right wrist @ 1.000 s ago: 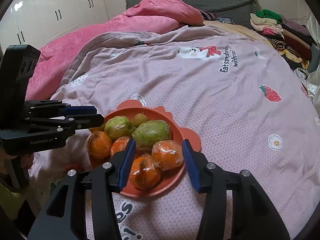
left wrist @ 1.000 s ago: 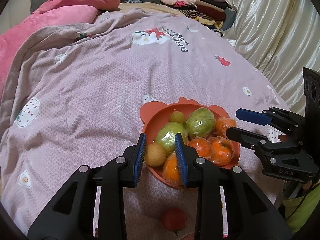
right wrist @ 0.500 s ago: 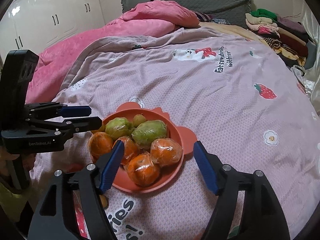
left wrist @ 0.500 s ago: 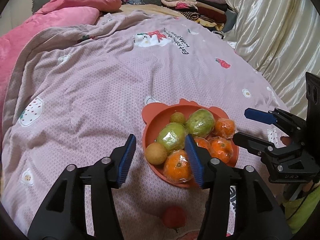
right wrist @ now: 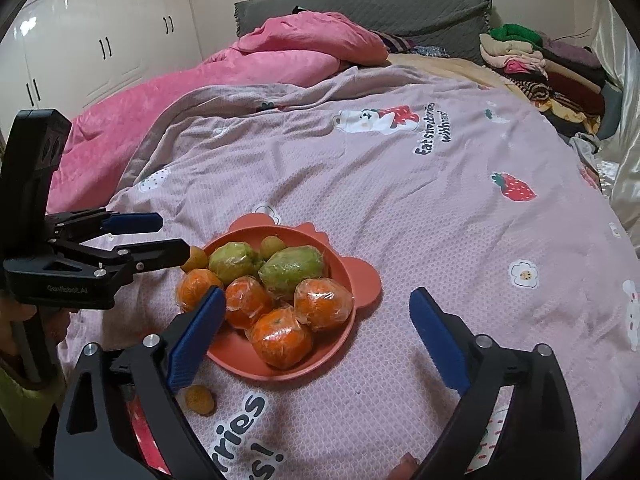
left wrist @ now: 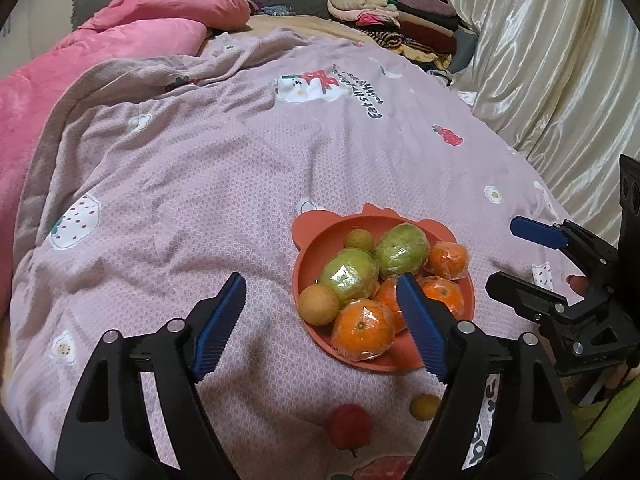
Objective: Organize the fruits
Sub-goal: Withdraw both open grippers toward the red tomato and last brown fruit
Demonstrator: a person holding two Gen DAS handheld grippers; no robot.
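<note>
Orange-red plate with little ear tabs sits on the bed, near the foot edge, on a mauve quilt printed with strawberries and flowers. It's piled up pretty good: two green fruits in plastic wrap side by side in the middle, wrapped oranges crowding the near side, a small tan round fruit resting right on the plate's left rim, and another little one at the far side touching a green fruit.

Off the plate, two strays lie on the quilt closer to the foot edge: a red fruit and a small yellowish one, near each other but apart.

Left claw is spread wide with nothing in it, hovering at the plate's near-left side, its right finger over the oranges. Right claw is wide apart too and empty, with the near half of the plate showing between its blue pads. From the right wrist view the left claw pokes in from the side, its tips just beside the tan fruit on the rim.

Background stuff: pink duvet bunched toward the head of the bed, folded clothes stack at the far right corner, white wardrobe, shiny cream curtain
</note>
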